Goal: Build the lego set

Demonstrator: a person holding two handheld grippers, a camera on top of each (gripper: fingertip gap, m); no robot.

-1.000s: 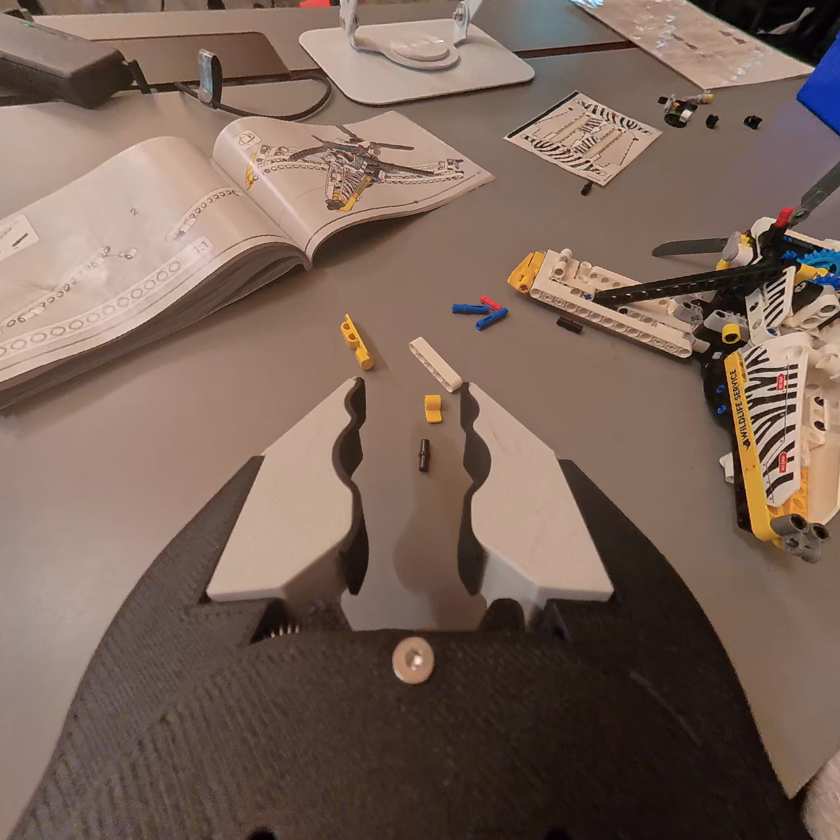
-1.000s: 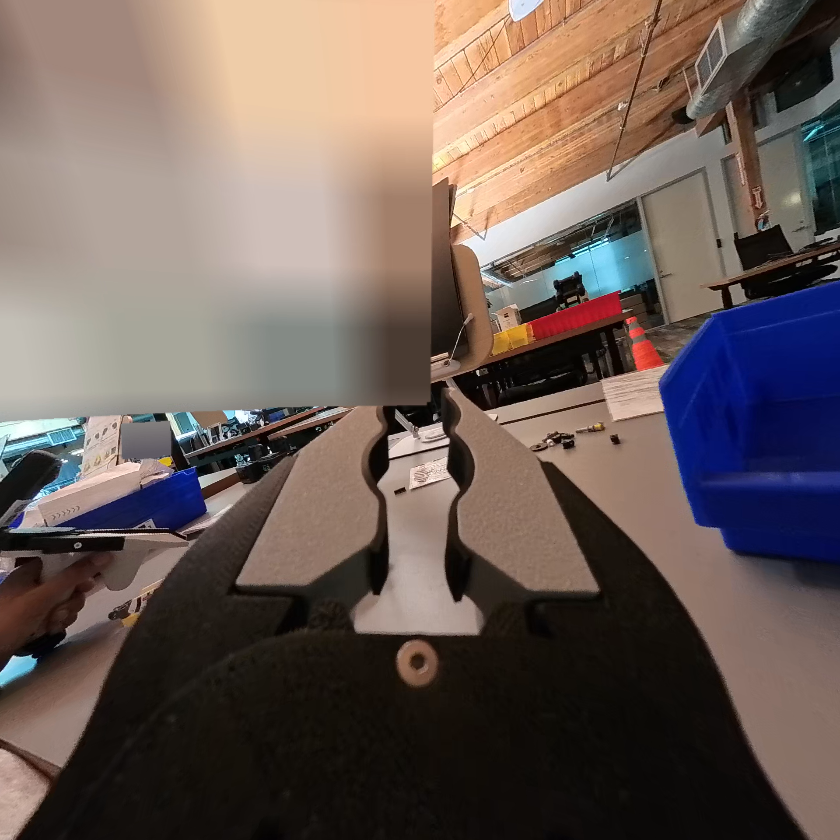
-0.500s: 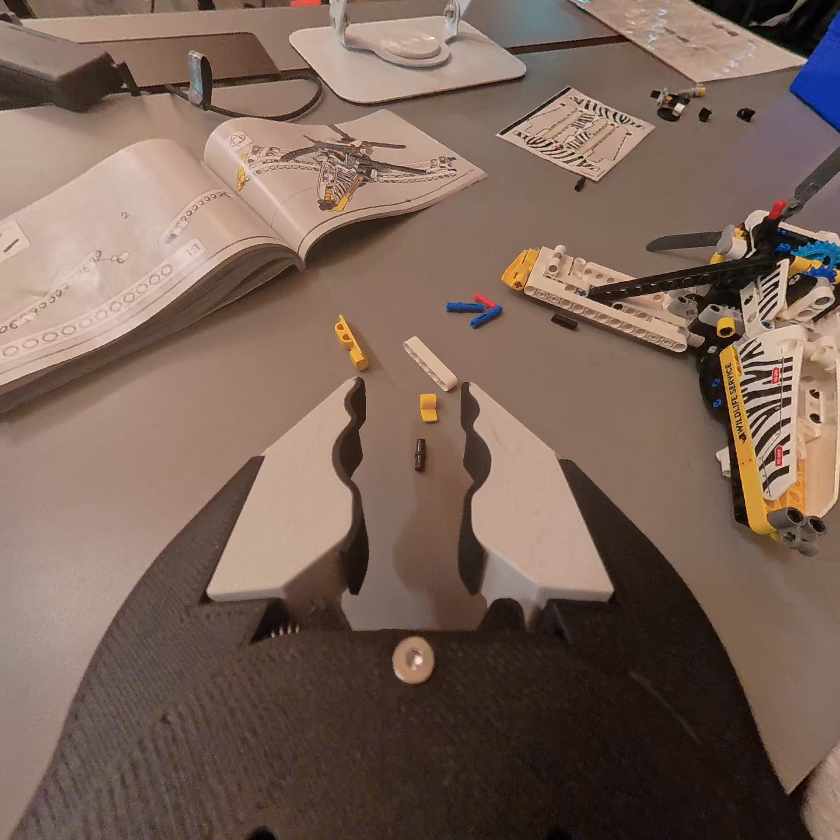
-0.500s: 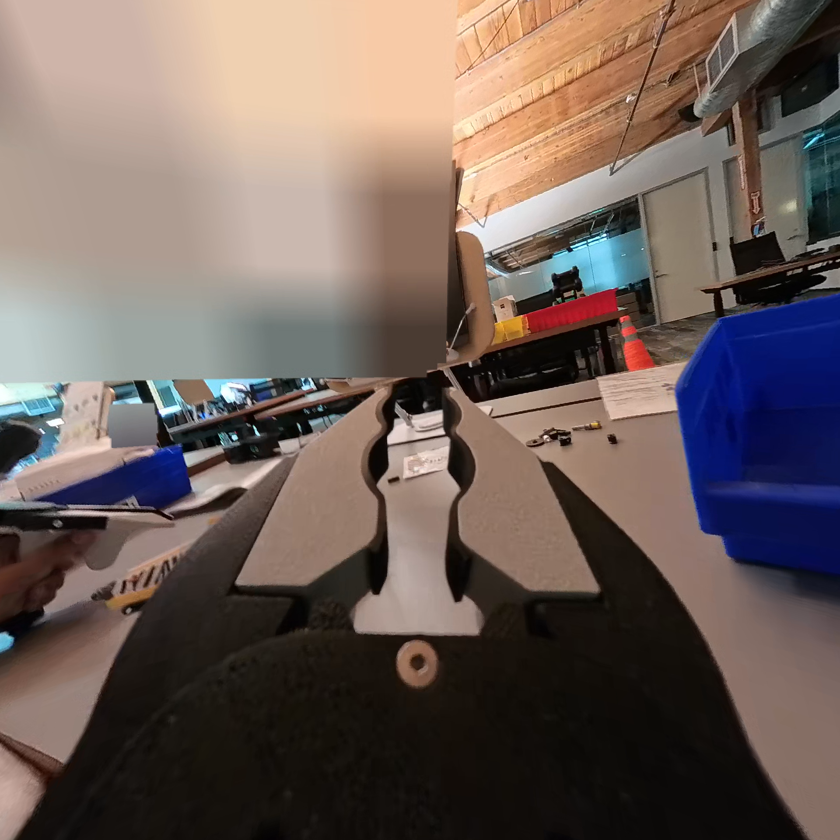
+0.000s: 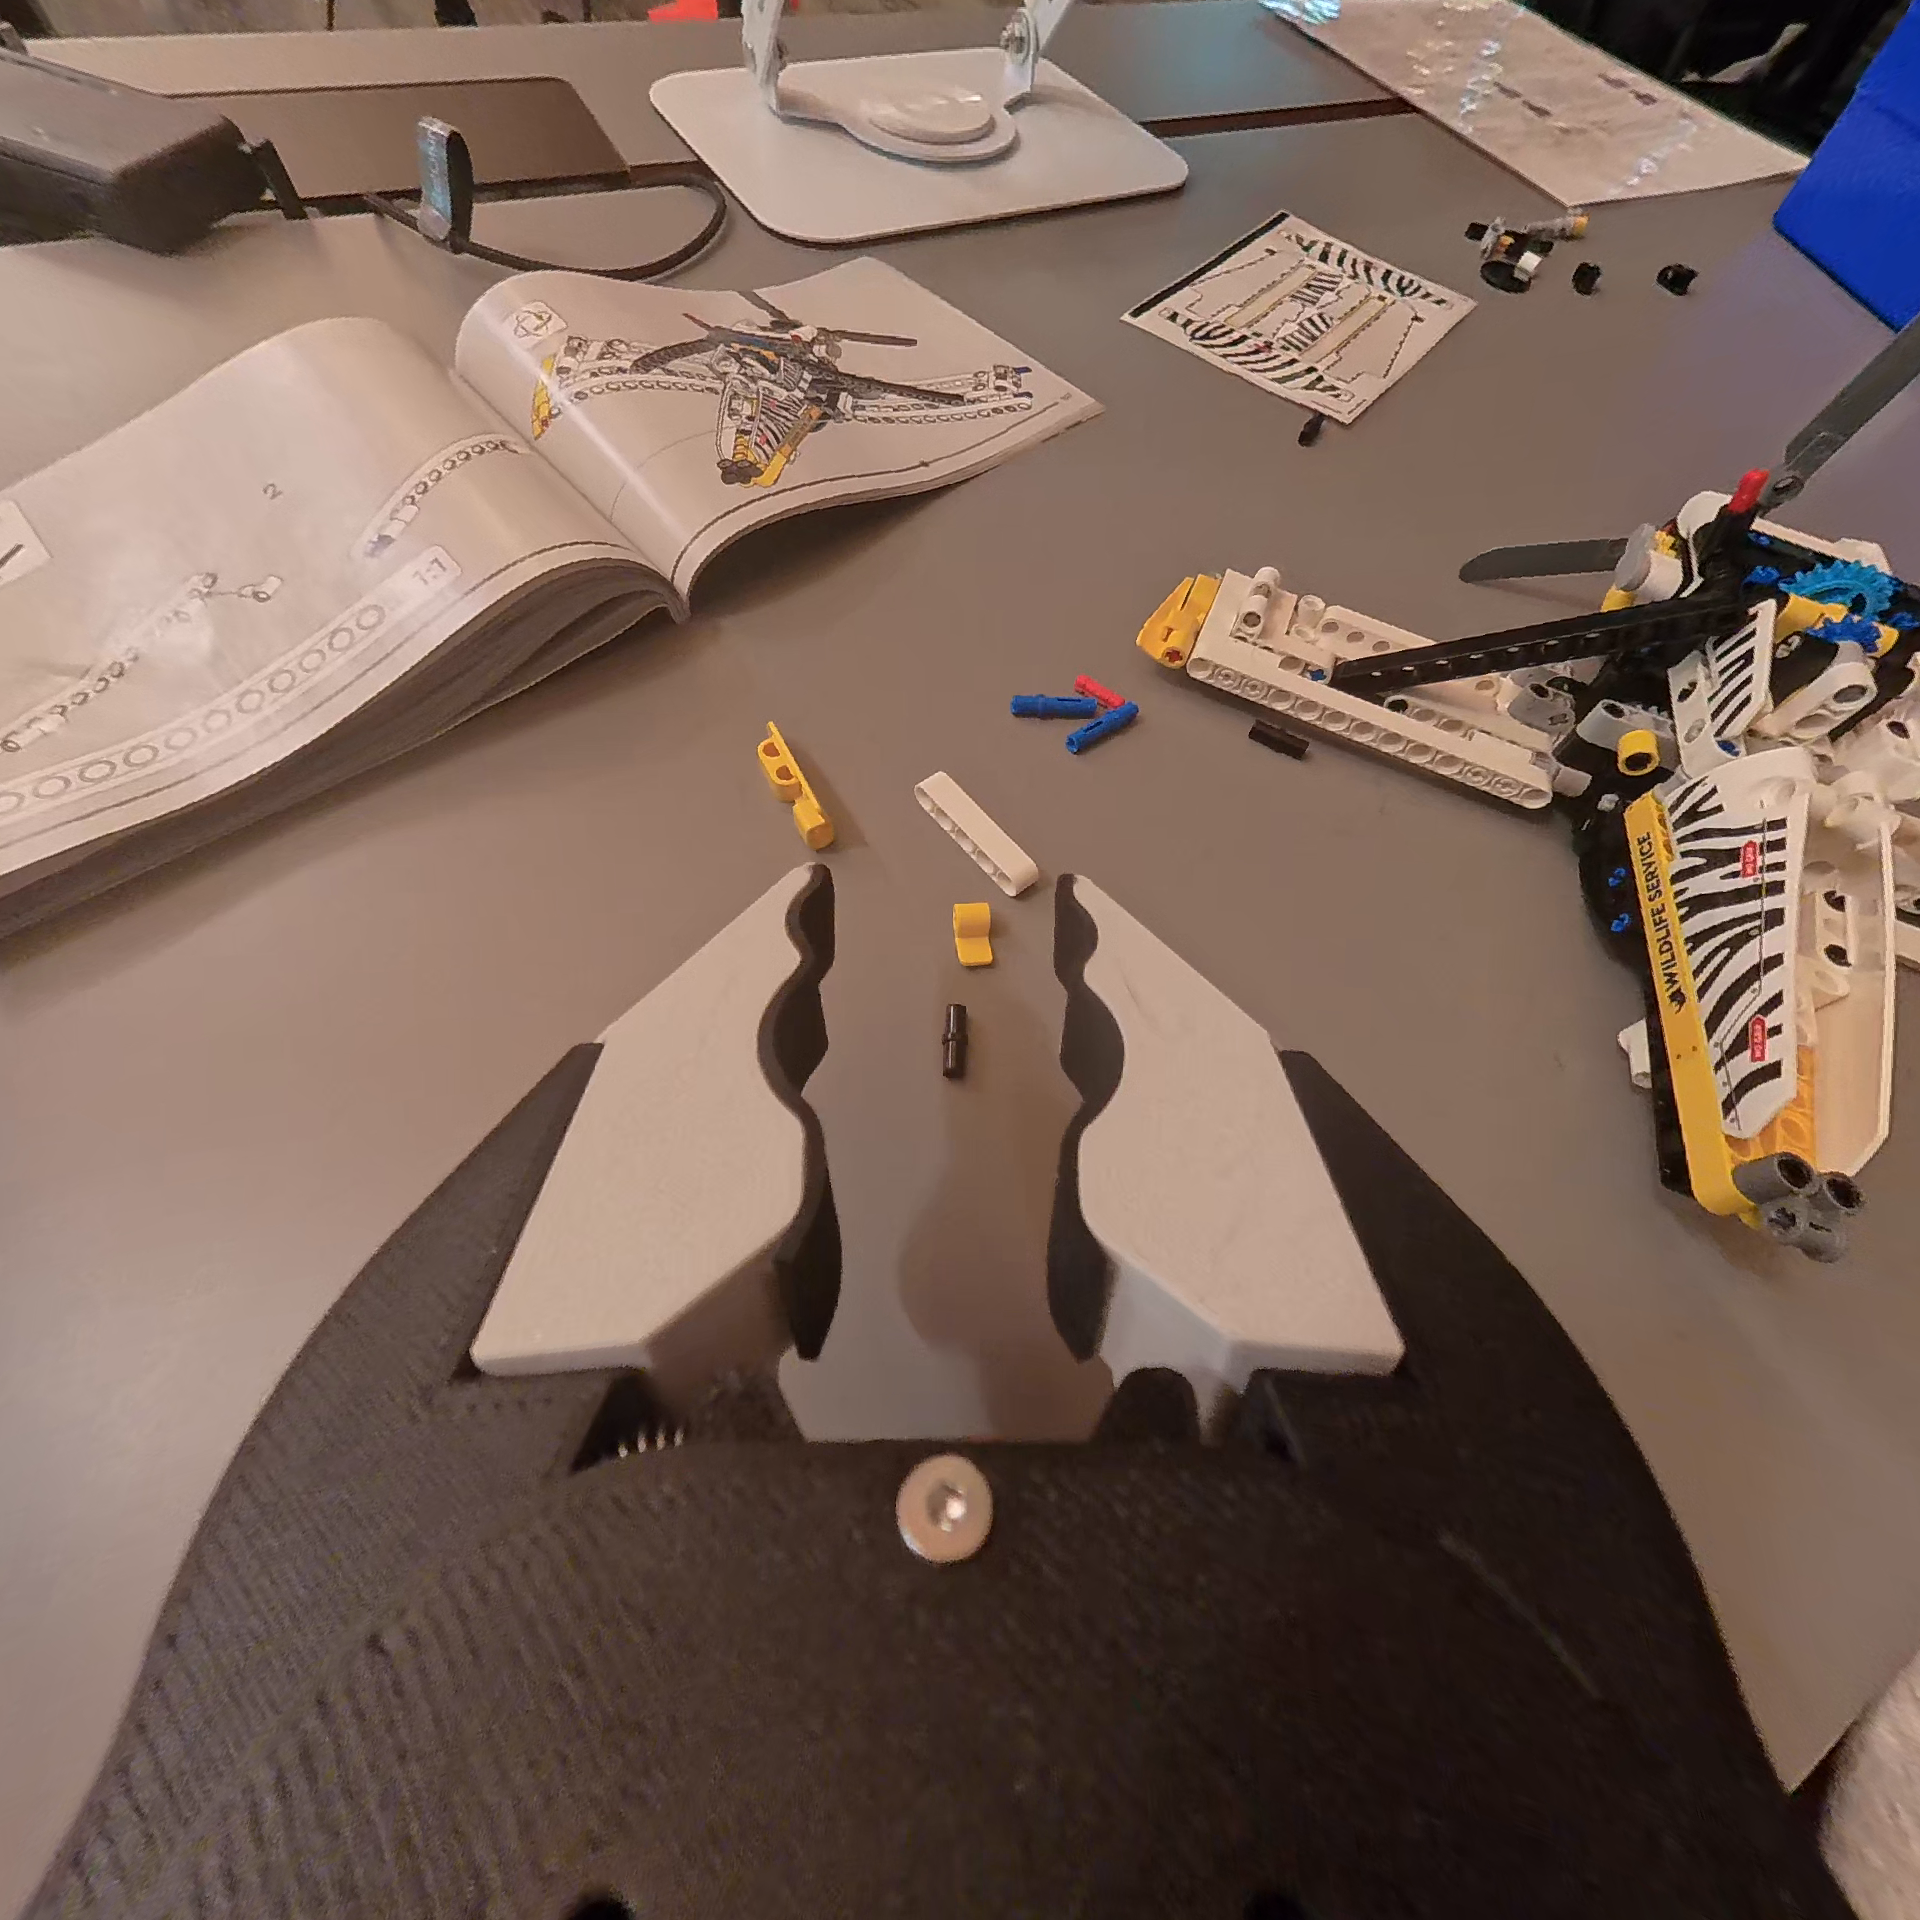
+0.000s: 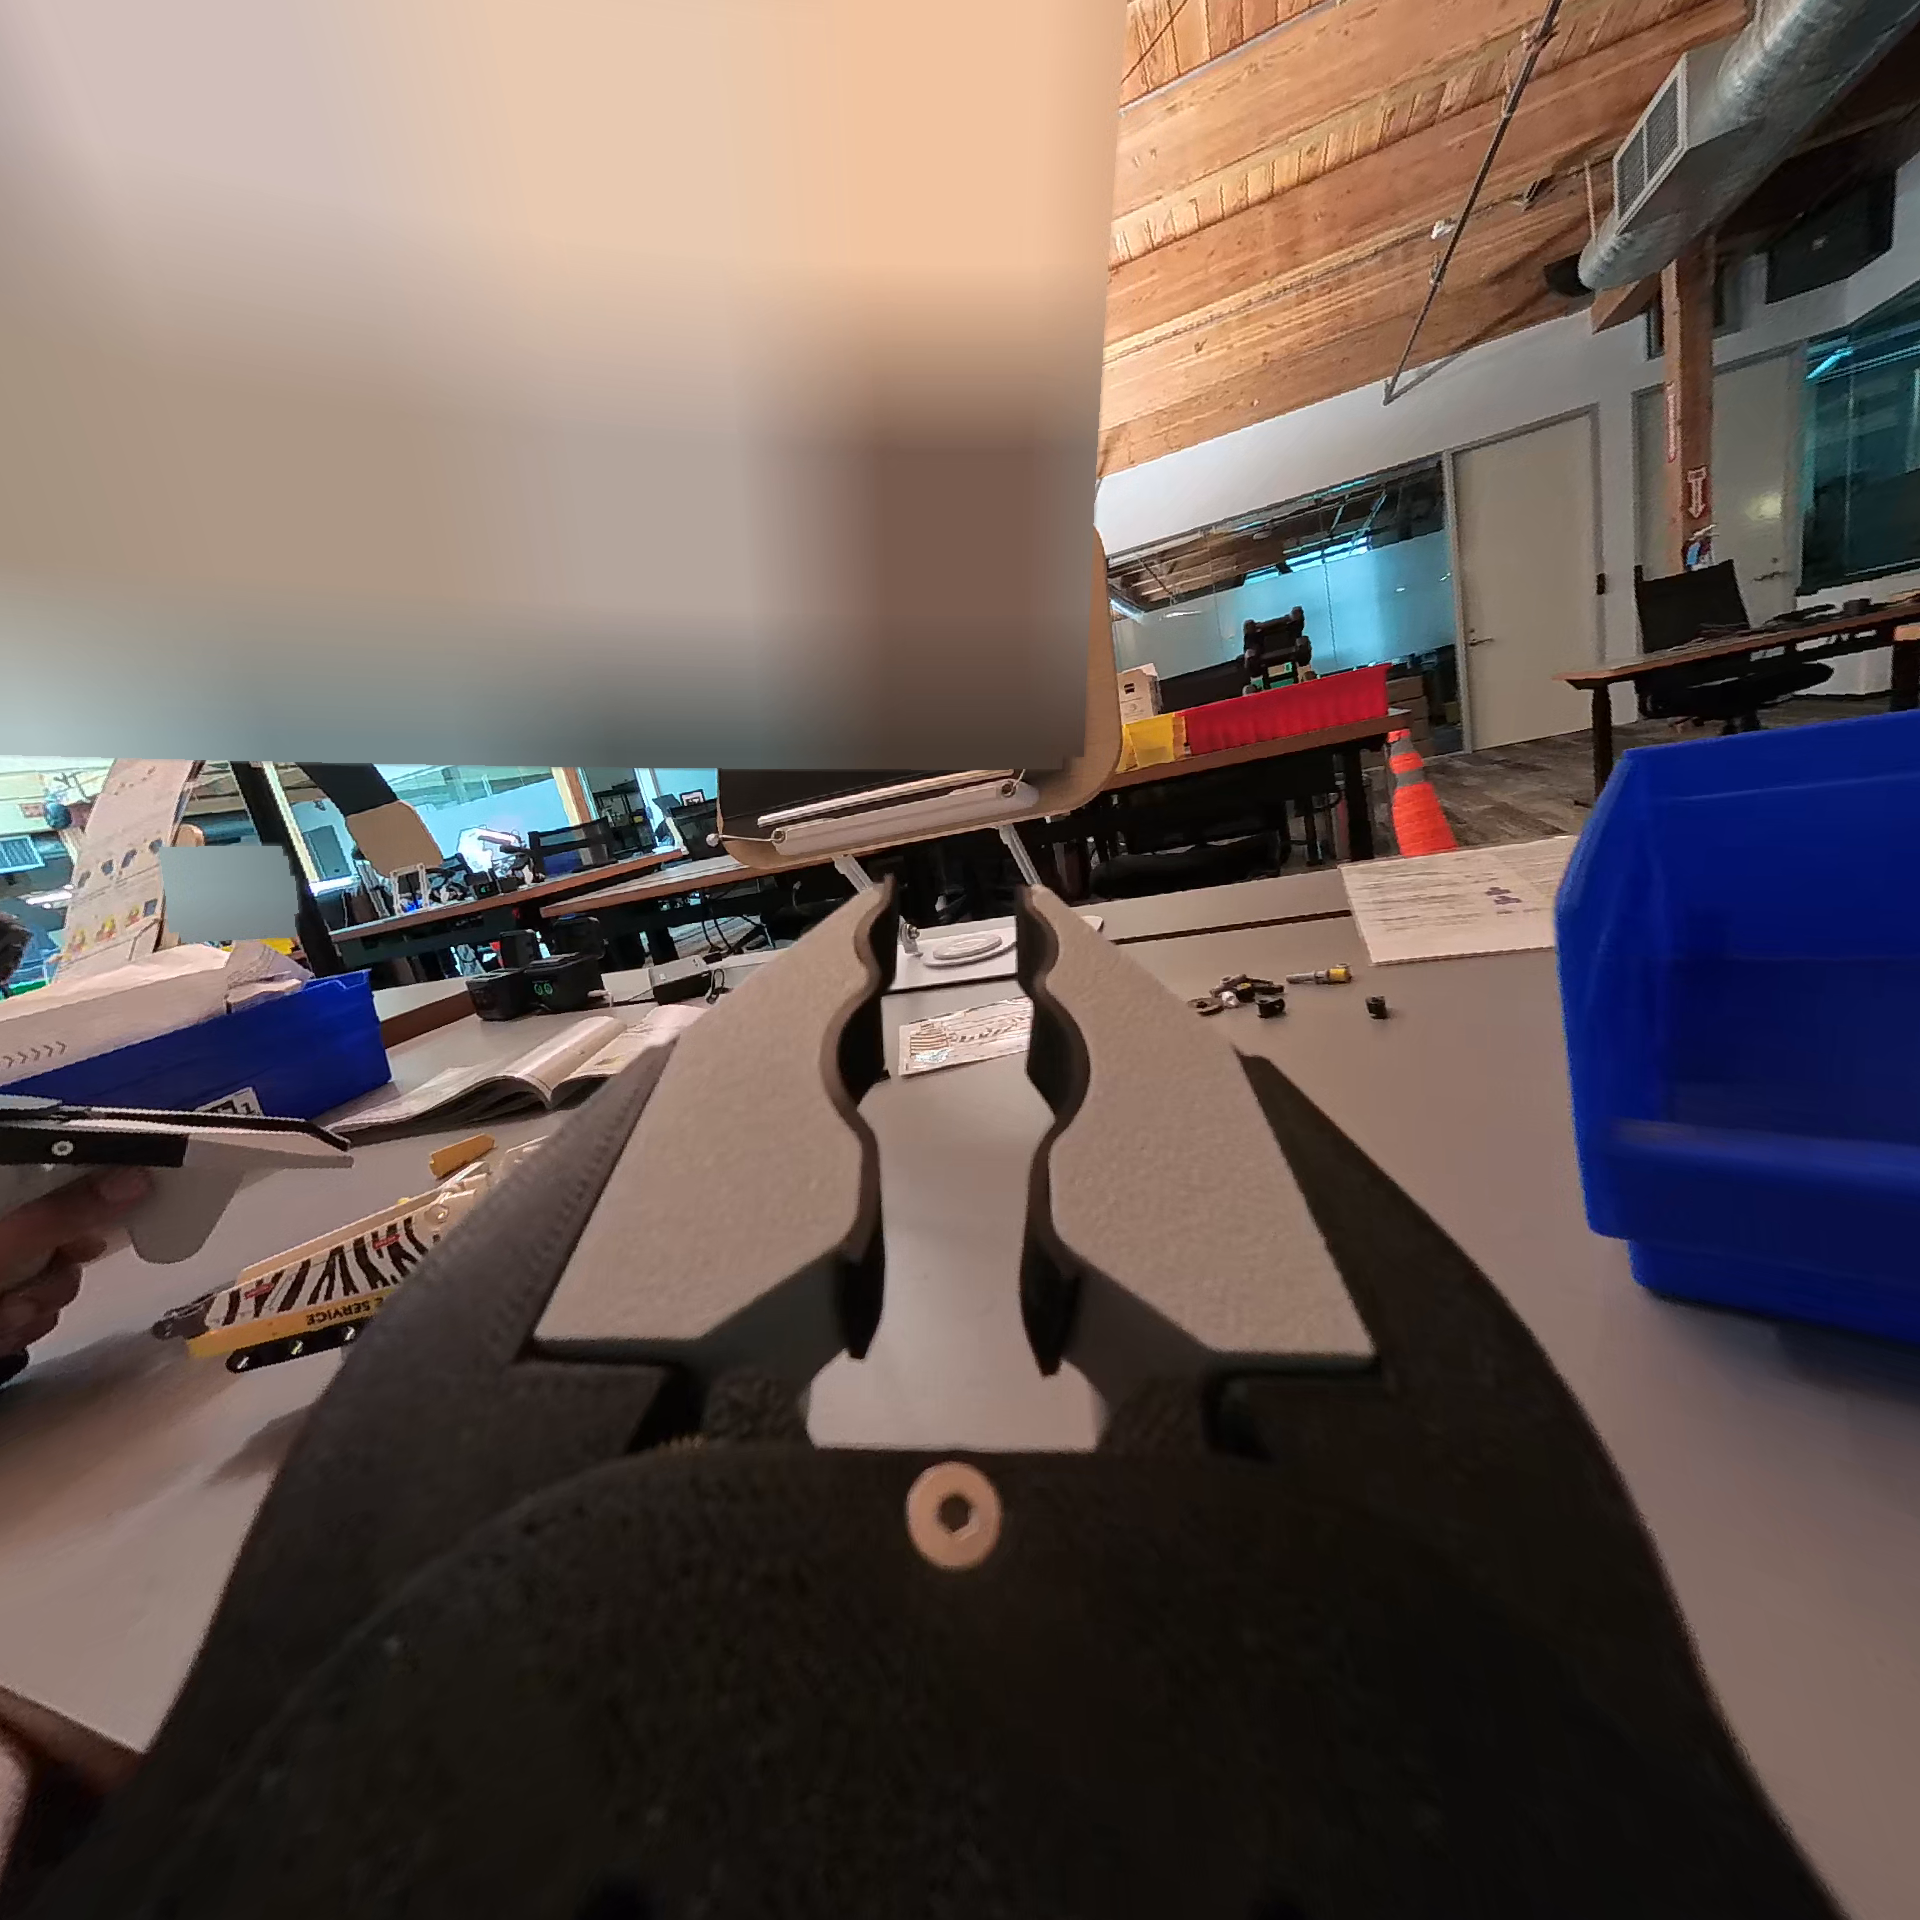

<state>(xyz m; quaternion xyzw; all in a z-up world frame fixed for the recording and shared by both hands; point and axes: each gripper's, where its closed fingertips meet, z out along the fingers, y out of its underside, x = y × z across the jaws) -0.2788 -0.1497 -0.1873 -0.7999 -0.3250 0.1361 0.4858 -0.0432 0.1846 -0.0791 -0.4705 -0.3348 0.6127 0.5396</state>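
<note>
left claw [image 5: 943, 891]: open, empty, above grey table [image 5: 312, 1091], black pin [image 5: 953, 1039] and small yellow piece [image 5: 972, 932] between its fingers | right claw [image 6: 954, 909]: open, empty, raised | lego model [image 5: 1704, 831]: lying toward table's right edge | manual [image 5: 364, 540]: open, toward left edge

On the table [image 5: 312, 1091], the open booklet [image 5: 416, 540] lies left, the half-built model [image 5: 1714, 831] right, loose pieces [image 5: 977, 847] between (sticker sheet [image 5: 1299, 312] behind).
</note>
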